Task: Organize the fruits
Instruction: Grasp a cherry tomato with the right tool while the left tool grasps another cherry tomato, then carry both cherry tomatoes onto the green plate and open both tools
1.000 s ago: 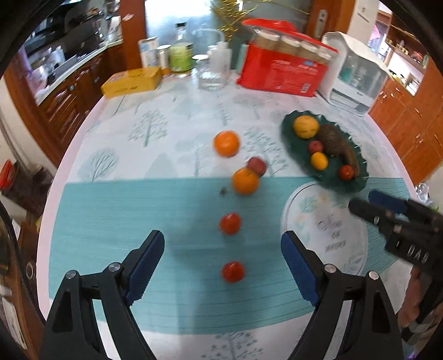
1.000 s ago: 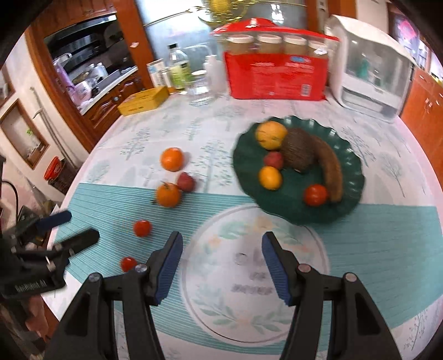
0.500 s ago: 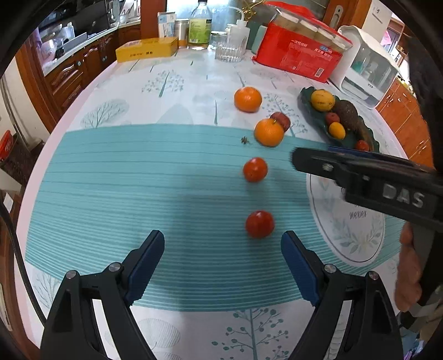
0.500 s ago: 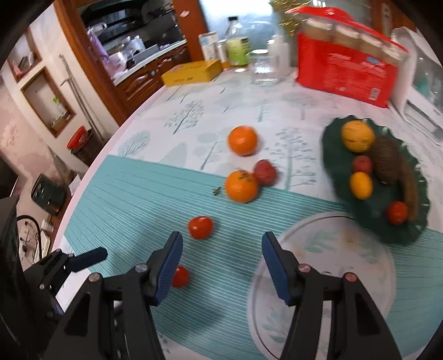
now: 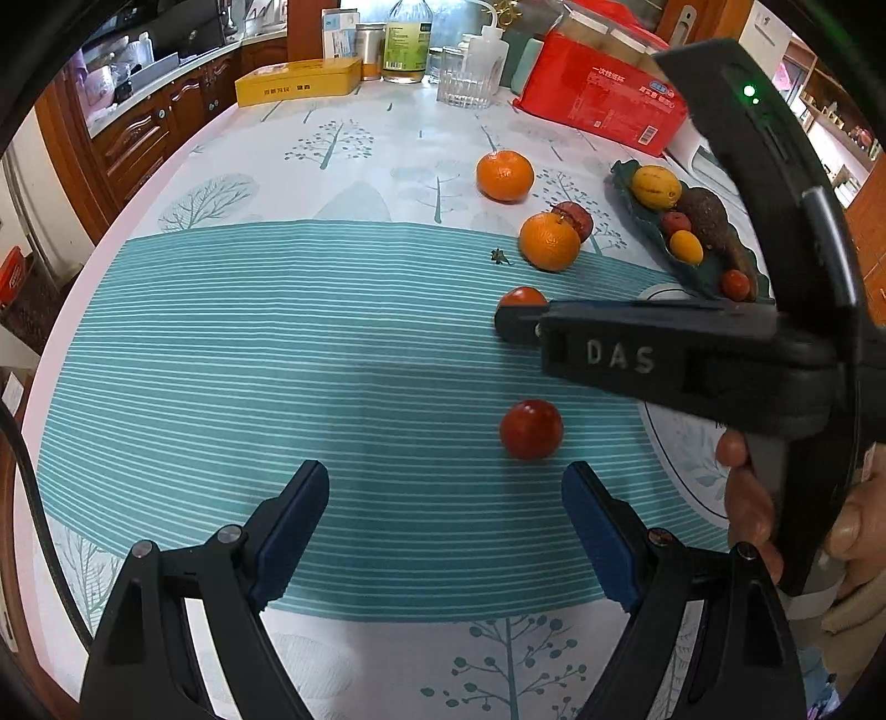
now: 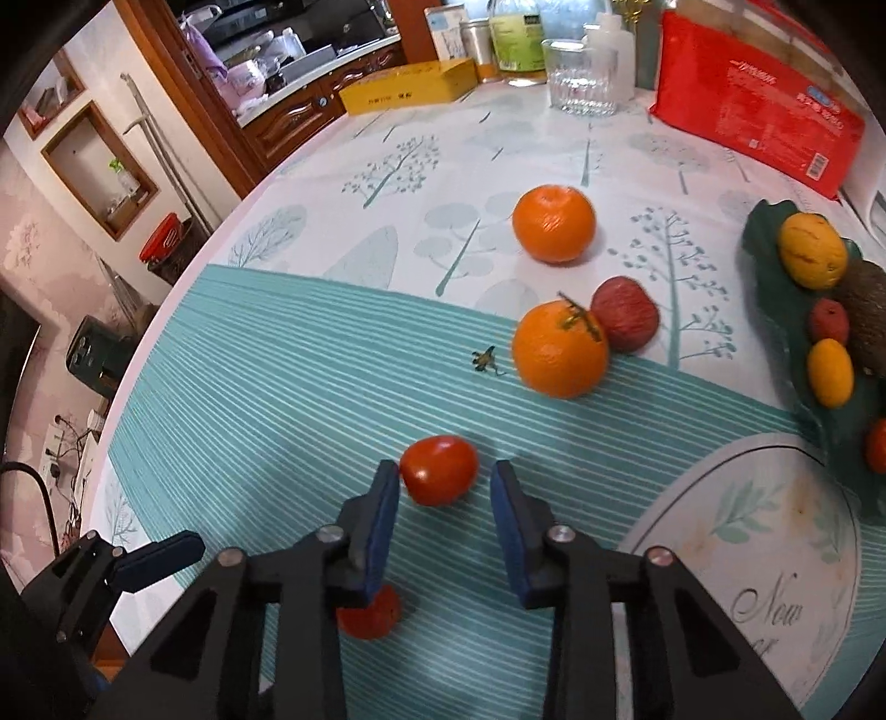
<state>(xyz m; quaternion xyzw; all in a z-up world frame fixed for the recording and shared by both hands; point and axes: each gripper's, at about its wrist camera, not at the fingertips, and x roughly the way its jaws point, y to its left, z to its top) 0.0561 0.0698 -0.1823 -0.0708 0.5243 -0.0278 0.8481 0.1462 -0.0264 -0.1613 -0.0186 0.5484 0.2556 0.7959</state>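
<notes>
Loose fruit lies on the table: two oranges (image 6: 552,222) (image 6: 559,349), a dark red fruit (image 6: 626,314) and two small tomatoes. My right gripper (image 6: 444,498) is open, its fingers either side of the farther tomato (image 6: 439,469). The nearer tomato (image 6: 370,612) lies under its left finger. In the left wrist view the right gripper (image 5: 515,324) covers most of the farther tomato (image 5: 520,296). My left gripper (image 5: 443,531) is open and empty, just short of the nearer tomato (image 5: 530,430). A green plate (image 6: 775,232) at the right holds several fruits.
At the table's back stand a red box (image 5: 601,102), a yellow box (image 5: 299,81), a glass (image 5: 464,84) and bottles (image 5: 405,39). A white appliance (image 5: 692,158) sits behind the plate. A round printed mat (image 6: 775,554) lies at the right. The table edge curves at the left.
My right gripper has swung left from the green plate and come down around the farther tomato. My left gripper has moved closer to the nearer tomato. Both stay open.
</notes>
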